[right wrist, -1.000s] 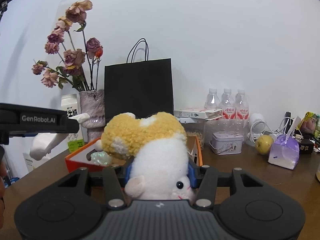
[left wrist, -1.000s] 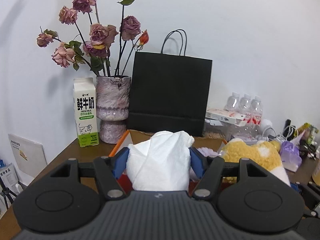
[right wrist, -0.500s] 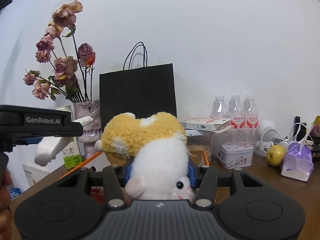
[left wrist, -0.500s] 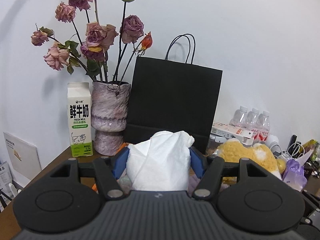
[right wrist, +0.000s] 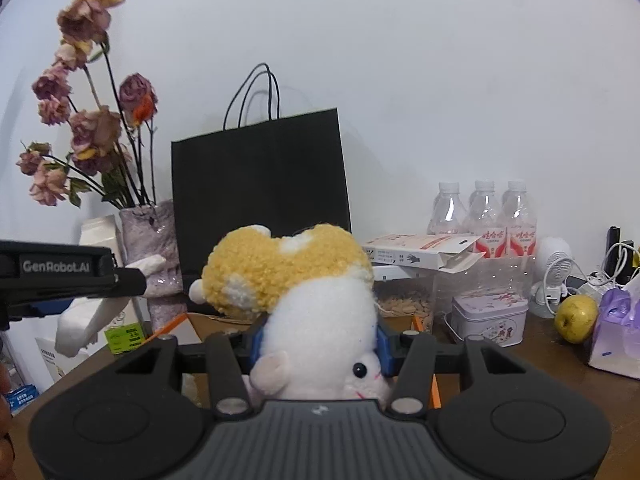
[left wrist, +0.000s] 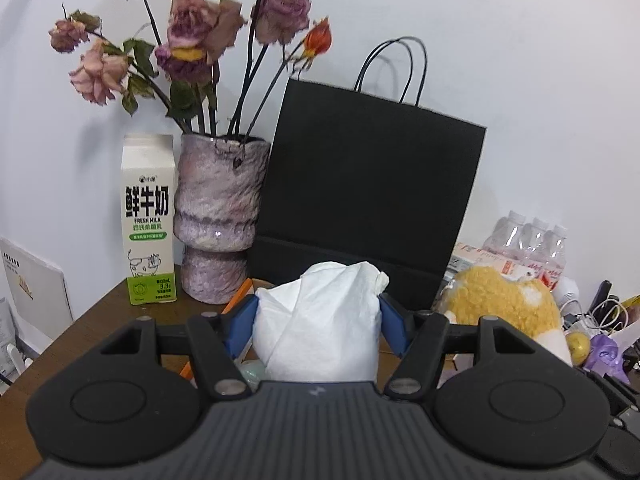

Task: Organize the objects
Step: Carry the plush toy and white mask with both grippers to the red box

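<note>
Vs a second ago: both views sit closer to the black paper bag (left wrist: 368, 192) and vase (left wrist: 218, 216); both loom larger. The orange box that showed under the tools is now mostly hidden, only an edge (right wrist: 434, 390) visible. Grip unchanged on both.

Left tool (left wrist: 318, 314): jaws about half open, blue pads (left wrist: 390, 326) pressed on a white tissue wad (left wrist: 320, 328), held above the bench (left wrist: 76, 336).

Right tool (right wrist: 320, 342): jaws partly closed, clamped on the plush toy (right wrist: 316, 300), white body between the pads, yellow part sticking out on top. Toy is off the bench, in front of the bag.
</note>
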`<action>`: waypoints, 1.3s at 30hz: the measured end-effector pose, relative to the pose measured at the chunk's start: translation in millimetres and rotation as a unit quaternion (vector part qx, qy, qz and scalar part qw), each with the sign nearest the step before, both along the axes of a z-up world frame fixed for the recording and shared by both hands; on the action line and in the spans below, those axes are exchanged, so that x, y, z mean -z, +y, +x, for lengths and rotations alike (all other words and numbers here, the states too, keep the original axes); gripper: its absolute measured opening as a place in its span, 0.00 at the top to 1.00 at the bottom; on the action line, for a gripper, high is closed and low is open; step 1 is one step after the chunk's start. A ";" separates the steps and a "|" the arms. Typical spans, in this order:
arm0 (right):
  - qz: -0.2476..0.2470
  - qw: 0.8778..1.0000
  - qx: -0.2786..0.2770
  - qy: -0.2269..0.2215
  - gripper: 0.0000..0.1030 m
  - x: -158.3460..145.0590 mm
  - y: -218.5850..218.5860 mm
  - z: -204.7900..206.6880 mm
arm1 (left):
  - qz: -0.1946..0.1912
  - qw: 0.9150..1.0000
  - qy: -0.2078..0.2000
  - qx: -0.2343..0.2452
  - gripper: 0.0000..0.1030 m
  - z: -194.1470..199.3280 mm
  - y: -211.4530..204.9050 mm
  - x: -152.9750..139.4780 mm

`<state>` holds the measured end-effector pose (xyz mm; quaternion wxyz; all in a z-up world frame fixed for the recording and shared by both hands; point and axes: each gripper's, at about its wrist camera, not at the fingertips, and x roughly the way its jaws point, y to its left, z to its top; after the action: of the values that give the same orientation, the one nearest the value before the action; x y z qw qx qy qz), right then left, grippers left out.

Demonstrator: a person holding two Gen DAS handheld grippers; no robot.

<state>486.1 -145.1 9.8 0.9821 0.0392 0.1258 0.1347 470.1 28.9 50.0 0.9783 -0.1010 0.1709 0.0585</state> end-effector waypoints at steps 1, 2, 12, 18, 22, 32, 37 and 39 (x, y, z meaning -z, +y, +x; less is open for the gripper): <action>-0.001 1.000 -0.001 0.002 0.52 0.8 1.6 4.8 | 0.001 1.000 0.002 -0.002 0.37 3.5 1.0 1.5; -0.003 1.000 -0.002 0.005 0.52 1.8 3.3 10.0 | 0.002 1.000 0.005 -0.005 0.37 7.1 1.9 3.6; -0.015 0.999 0.002 0.039 0.52 14.8 11.6 46.0 | 0.013 0.999 0.039 -0.025 0.36 39.6 10.7 26.7; -0.018 0.998 -0.008 0.064 0.46 22.1 12.4 56.9 | 0.040 0.998 0.041 -0.020 0.18 42.8 2.3 31.1; -0.027 0.997 -0.009 0.074 0.10 26.1 13.9 58.2 | 0.054 0.998 0.032 -0.020 0.00 41.0 -1.8 29.0; -0.026 0.997 -0.005 0.077 0.00 26.9 12.7 55.5 | 0.053 0.998 0.035 -0.022 0.00 39.6 -2.6 28.3; -0.028 0.997 -0.009 0.072 0.00 23.3 12.0 49.2 | 0.047 0.998 0.030 -0.019 0.00 33.7 -3.5 25.0; -0.027 0.997 -0.010 0.066 0.00 20.4 11.5 44.8 | 0.044 0.999 0.027 -0.016 0.00 30.0 -4.2 23.2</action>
<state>530.9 -133.6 -10.6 0.9709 0.0205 0.1943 0.1386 500.2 24.7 26.8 0.9759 -0.0592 0.1927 0.0841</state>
